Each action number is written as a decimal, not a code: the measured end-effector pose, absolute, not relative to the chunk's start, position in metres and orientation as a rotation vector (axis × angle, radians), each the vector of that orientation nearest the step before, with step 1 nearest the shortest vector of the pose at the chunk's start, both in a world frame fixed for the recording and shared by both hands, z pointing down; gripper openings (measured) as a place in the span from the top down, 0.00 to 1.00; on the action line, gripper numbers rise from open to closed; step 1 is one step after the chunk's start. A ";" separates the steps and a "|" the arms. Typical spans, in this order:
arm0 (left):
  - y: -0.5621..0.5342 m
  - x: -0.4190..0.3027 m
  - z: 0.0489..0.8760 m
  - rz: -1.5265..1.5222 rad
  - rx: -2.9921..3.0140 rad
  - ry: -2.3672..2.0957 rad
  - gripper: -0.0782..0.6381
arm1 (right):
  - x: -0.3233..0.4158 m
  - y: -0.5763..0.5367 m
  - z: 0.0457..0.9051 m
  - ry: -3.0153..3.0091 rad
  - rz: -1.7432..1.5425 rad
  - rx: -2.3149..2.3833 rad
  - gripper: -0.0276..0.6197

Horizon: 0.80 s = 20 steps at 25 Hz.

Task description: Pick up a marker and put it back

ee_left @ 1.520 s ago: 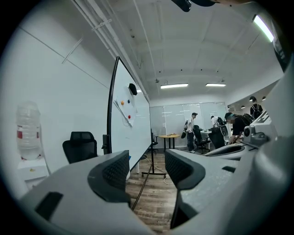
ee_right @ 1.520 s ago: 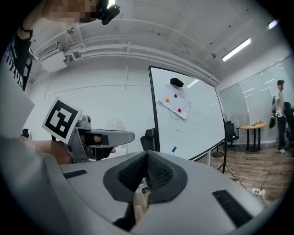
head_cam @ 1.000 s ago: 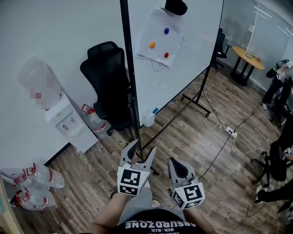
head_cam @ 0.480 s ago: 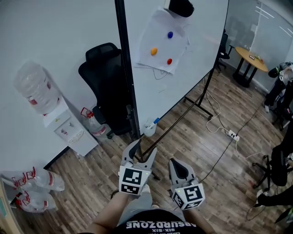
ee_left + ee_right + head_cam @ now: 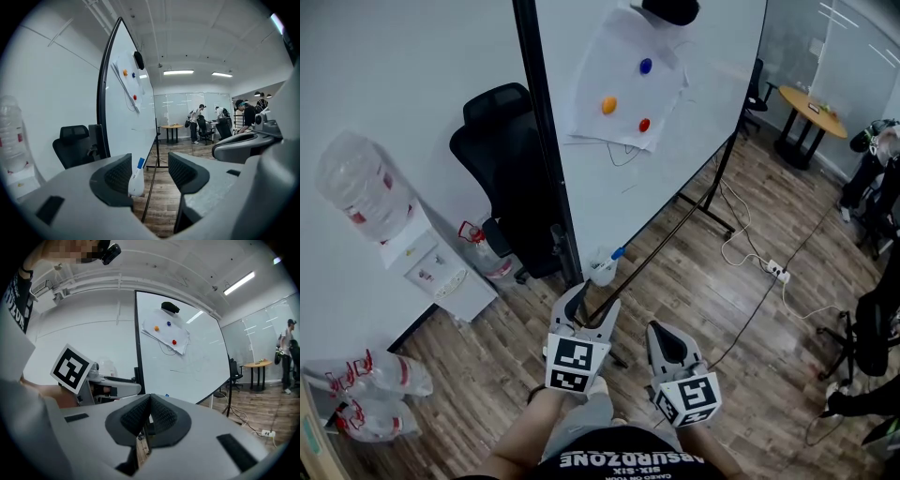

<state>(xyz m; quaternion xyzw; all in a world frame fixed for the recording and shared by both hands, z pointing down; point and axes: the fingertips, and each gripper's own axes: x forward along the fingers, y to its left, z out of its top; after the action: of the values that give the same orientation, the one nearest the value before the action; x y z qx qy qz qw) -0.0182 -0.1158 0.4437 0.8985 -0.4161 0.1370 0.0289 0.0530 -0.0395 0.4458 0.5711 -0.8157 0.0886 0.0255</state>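
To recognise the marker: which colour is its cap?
The marker cap is blue; the left gripper view shows it best.

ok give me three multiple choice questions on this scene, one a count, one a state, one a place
1. How many magnets sit on the paper sheet on the whiteboard?
A. two
B. three
C. five

2. How do the jaws of the left gripper stand?
A. apart, nothing gripped
B. shut on a thing
C. pressed together, empty

3. Where is the marker?
A. gripped in the left gripper
B. pinned to the paper sheet
C. standing in a white holder at the whiteboard's foot

Answers:
1 B: the head view shows one blue, one orange and one red magnet on the sheet.
2 A: the left gripper view shows a wide gap between the jaws, with the holder far beyond them.
3 C: the marker's blue cap sticks up out of the holder beside the board's frame.
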 end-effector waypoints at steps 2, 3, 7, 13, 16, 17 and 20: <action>-0.122 -0.017 0.446 0.442 2.774 -1.276 0.57 | 0.053 -0.044 0.445 -2.519 0.267 1.767 0.96; -0.125 -0.016 0.448 0.455 2.776 -1.272 0.57 | 0.053 -0.045 0.444 -2.516 0.264 1.769 0.96; -0.135 -0.013 0.453 0.514 2.786 -1.257 0.57 | 0.053 -0.051 0.443 -2.505 0.262 1.783 0.96; -0.156 -0.001 0.465 0.542 2.824 -1.204 0.57 | 0.055 -0.065 0.443 -2.484 0.257 1.815 0.96; -0.167 0.003 0.473 0.584 2.824 -1.191 0.57 | 0.055 -0.073 0.443 -2.471 0.261 1.832 0.96; -0.171 0.004 0.475 0.601 2.823 -1.185 0.57 | 0.056 -0.075 0.443 -2.465 0.265 1.840 0.96; -0.183 0.009 0.481 0.639 2.826 -1.166 0.57 | 0.056 -0.086 0.447 -2.454 0.273 1.855 0.96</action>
<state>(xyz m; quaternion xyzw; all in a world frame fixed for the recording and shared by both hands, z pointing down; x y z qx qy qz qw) 0.0088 -0.1827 0.4807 0.9048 -0.3734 0.2046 0.0092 0.0559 -0.0856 0.4466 0.6005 -0.7943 0.0884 0.0264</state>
